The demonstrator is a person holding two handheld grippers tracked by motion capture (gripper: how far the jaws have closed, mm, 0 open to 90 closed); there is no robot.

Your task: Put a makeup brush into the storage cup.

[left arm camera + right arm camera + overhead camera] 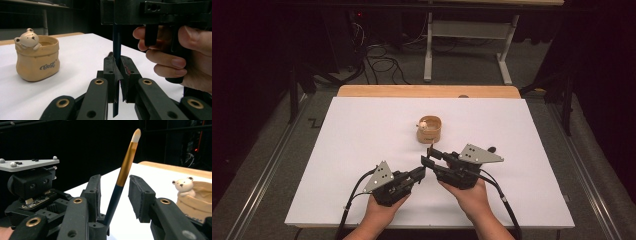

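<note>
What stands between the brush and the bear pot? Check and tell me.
Nothing visible. The left gripper holds the brush upright, and the right gripper has its jaws open on either side of it. Only bare white table lies between the brush and the pot.

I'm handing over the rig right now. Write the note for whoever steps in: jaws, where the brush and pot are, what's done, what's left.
Left gripper: jaws shut on the brush, gripping its dark handle; brush stands upright, tip up.
Right gripper: jaws open on either side of the handle, a gap showing on at least one side; no grip yet.
Bear pot: upright on the white table, beyond both grippers, no brush in it.
Done: brush lifted and presented between the right jaws.
Left: probably close the right jaws, release the left, then place the brush in the pot.
</note>
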